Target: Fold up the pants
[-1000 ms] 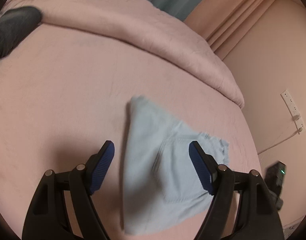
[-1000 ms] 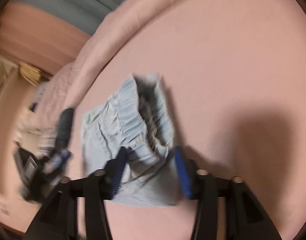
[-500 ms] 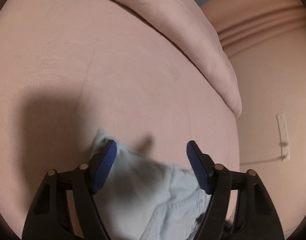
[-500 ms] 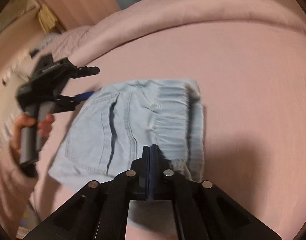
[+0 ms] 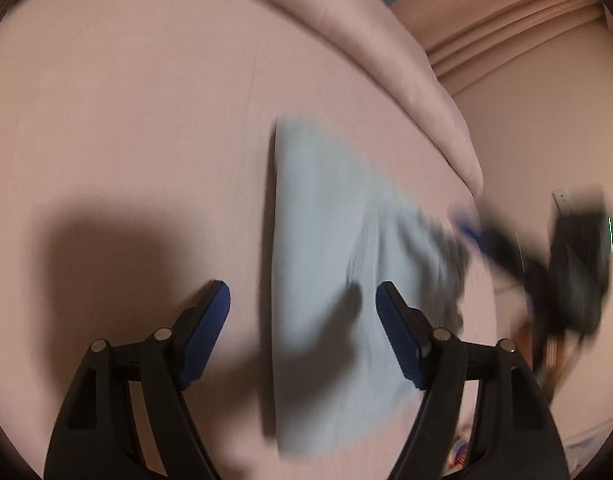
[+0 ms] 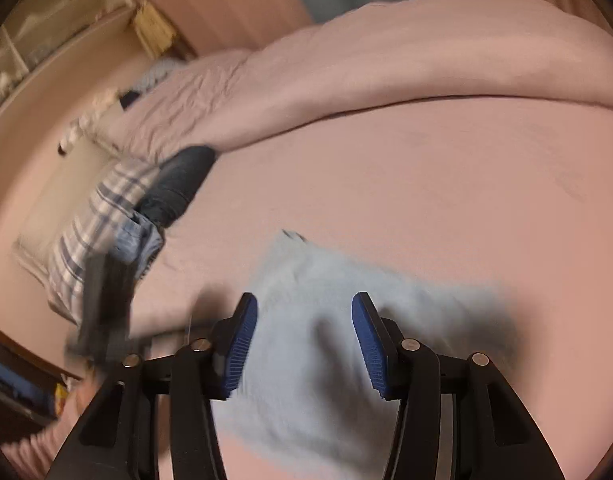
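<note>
The light blue pants (image 5: 318,264) lie folded into a compact bundle on the pink bed sheet (image 5: 126,128). My left gripper (image 5: 302,312) is open and empty, just above the near part of the bundle. The right gripper (image 5: 506,248) shows blurred at the bundle's right side in the left wrist view. In the right wrist view the pants (image 6: 306,328) lie under my right gripper (image 6: 304,340), which is open and holds nothing. The left gripper (image 6: 102,304) shows as a dark blur at the left there.
A rolled pink duvet (image 6: 386,60) runs along the far side of the bed. A dark garment (image 6: 178,184) and a striped cloth (image 6: 90,232) lie at the left bed edge. A wall with a power strip (image 5: 562,200) is at the right.
My right gripper, shut on the waistband half a second ago, has opened and let go. Both grippers have pulled back, and the pants now lie flat as a folded bundle.
</note>
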{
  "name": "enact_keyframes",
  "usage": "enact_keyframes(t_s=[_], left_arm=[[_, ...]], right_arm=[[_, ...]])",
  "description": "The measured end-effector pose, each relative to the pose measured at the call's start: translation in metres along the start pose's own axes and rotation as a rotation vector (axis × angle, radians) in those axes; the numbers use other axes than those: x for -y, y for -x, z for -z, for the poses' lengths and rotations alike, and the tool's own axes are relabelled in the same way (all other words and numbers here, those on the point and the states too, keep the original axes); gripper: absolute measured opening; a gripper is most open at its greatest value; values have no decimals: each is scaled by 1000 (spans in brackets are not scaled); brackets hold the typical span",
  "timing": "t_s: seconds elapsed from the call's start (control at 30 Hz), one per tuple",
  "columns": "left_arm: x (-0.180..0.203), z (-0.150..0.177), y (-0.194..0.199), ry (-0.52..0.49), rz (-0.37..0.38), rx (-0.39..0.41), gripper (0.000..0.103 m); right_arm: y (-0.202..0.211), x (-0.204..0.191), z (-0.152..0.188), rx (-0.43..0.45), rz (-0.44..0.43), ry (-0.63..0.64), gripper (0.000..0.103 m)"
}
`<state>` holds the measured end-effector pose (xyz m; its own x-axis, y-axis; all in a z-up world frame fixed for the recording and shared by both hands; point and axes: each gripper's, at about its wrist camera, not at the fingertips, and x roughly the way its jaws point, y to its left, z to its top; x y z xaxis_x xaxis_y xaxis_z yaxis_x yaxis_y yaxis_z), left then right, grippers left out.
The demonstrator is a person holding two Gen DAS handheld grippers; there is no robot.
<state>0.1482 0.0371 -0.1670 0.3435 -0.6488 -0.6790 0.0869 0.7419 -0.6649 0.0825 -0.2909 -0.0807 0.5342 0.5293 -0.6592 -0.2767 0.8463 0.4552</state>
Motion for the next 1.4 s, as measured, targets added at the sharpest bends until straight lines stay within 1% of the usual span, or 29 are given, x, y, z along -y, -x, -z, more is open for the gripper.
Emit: enact_keyframes(t_s=[0.03,0.07,0.1,0.17,0.2,0.23,0.27,0.3,0.33,0.37,0.47,0.5,0.57,0.63,0.67,0.7,0.73,0.77,0.8,0.83,0.87,0.93,0.97,1.0,1.03,1.17,1.23,1.33,1.4], left_arm=[[-1,12,2,0,9,2,56],[0,22,3,-5,8,0,43],[1,31,2,-4,10,-8,34],[-1,44,3,9,13,-5,32],[-3,46,6,4,8,6,30],[-3,48,7,-4,-4,14,28],[-1,50,5,-7,-23,20,26],[-2,54,8,-11,-38,29,26],[0,56,8,-20,-52,34,26],[3,59,9,-31,-68,42,26],[15,71,7,-62,-115,61,26],[17,72,7,-66,-124,66,28],[21,78,9,-101,-152,71,29],[20,87,16,-139,-186,78,31],[21,89,18,-150,-198,80,38],[25,90,18,-154,-205,79,50],[28,92,20,-152,-205,82,59],[32,94,24,-148,-207,99,77],[35,96,28,-148,-210,119,85],[39,97,32,-155,-211,144,86],[44,98,36,-167,-215,162,86],[53,94,37,-197,-240,181,87],[58,94,39,-211,-255,193,88],[66,78,33,-220,-261,199,89],[71,78,33,-231,-267,206,89],[87,73,31,-273,-299,238,93],[93,68,27,-290,-311,249,93],[97,63,20,-314,-334,259,93],[104,59,14,-334,-358,261,93]], right_arm=[[-15,-6,-8,-27,2,24,52],[-38,-19,-22,-60,23,68,52],[-45,-25,-20,-85,36,109,51],[-84,-45,-28,-147,94,202,44],[-94,-42,-26,-204,105,235,36],[-109,-44,-22,-263,124,264,16],[-126,-48,-15,-332,179,312,15],[-128,-46,-9,-348,202,354,14],[-128,-51,-5,-340,228,402,7],[-129,-53,-7,-328,253,410,0],[-131,-45,-14,-294,364,358,0],[-129,-43,-13,-286,350,339,0],[-112,-40,-10,-229,310,298,0],[-76,-33,-3,-150,233,231,0],[-59,-32,-1,-115,209,207,0],[-36,-28,4,-72,202,187,1],[-19,-23,10,-48,204,180,7],[-2,-18,17,-32,213,175,20],[16,-11,28,-16,229,170,29],[31,-6,38,1,242,165,45],[48,0,50,17,247,161,48],[68,11,63,34,253,140,48],[69,11,66,44,254,124,48],[74,11,70,54,251,108,48],[83,15,80,67,248,97,48],[79,-3,101,108,262,121,48],[76,-9,109,122,264,151,45],[62,-8,117,79,289,159,43],[52,4,129,9,338,162,42]])
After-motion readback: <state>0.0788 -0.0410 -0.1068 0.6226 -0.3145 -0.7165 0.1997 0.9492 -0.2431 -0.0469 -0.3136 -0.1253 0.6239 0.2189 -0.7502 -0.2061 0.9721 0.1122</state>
